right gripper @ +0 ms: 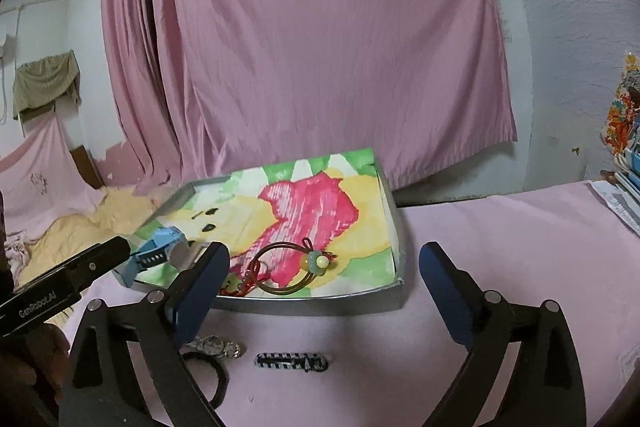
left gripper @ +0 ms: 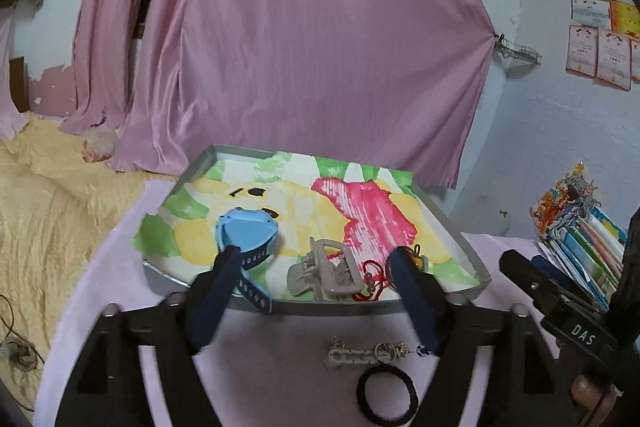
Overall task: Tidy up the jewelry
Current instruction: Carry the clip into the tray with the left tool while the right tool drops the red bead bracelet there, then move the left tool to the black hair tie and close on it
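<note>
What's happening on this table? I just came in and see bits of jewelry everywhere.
A person is sorting jewelry into a shallow tray lined with painted paper, holding a gripper in each hand. The left gripper and right gripper are both open and hold nothing. A blue watch, a claw hair clip and a red cord bracelet already lie in the tray. A black hair tie, a striped clip and a pale barrette wait on the pink cloth.
</note>
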The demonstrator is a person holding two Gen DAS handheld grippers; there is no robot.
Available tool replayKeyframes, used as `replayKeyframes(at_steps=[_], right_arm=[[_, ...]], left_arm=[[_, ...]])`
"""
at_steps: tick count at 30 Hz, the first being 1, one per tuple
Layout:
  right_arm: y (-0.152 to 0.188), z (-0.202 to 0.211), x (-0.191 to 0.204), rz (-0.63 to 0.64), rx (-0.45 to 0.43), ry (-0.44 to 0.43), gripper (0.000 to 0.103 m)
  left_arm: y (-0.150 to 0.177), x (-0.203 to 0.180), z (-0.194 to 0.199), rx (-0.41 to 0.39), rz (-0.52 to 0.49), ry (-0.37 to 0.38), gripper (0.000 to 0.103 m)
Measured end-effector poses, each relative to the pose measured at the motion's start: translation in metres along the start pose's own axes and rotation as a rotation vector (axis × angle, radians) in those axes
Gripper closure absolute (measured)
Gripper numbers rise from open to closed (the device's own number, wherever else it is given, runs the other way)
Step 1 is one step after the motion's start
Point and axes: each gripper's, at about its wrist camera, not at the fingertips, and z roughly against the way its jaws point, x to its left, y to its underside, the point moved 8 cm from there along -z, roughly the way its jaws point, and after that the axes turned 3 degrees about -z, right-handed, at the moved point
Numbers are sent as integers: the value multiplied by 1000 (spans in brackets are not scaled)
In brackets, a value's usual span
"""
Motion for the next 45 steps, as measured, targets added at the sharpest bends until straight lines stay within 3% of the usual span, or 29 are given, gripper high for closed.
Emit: replayKeyframes(at_steps=[3, 7, 20, 37, 45], right_arm=[[0, 13, 0, 18, -28, 1, 2], [2, 31, 4, 63, -63, 1, 2], [18, 71, 4, 141, -109, 22, 2], [48, 65, -4, 147, -19, 39, 2], [57, 54, -6, 162, 54, 54, 2]], left_arm=[[1, 0, 11, -23, 1, -3, 16], [6, -1, 22, -44, -11, -8, 1], [29, 2, 49, -69, -46, -23, 1], [62, 9, 46, 19, -33, -38, 1], [72, 9, 34, 99, -31, -39, 1]])
